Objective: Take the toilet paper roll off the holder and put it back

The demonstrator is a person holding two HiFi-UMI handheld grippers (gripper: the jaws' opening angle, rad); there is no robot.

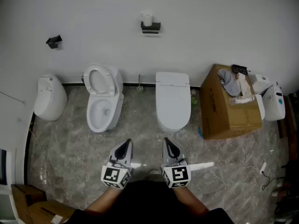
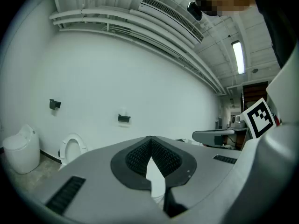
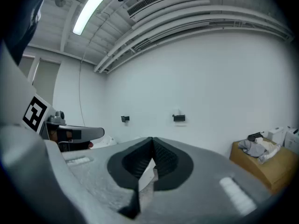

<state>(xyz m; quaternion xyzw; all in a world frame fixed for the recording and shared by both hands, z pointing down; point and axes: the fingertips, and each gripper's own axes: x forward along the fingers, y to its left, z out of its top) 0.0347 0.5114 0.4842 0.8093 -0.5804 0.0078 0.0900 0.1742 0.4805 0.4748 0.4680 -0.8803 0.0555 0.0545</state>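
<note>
Facing the roll [image 1: 147,18] far ahead of the fingers [image 1: 122,149], your left gripper [image 1: 128,142] and right gripper [image 1: 166,140] are closed, empty.

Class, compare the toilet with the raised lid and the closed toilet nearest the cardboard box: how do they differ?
Lid: the raised-lid toilet shows its bowl; the closed toilet is covered. Shape: the first is rounded, the second boxier. Both are white, against the wall.

Cardboard box [image 1: 224,115] stands on marbled floor [image 1: 70,143] by wall [image 1: 224,22].
</note>
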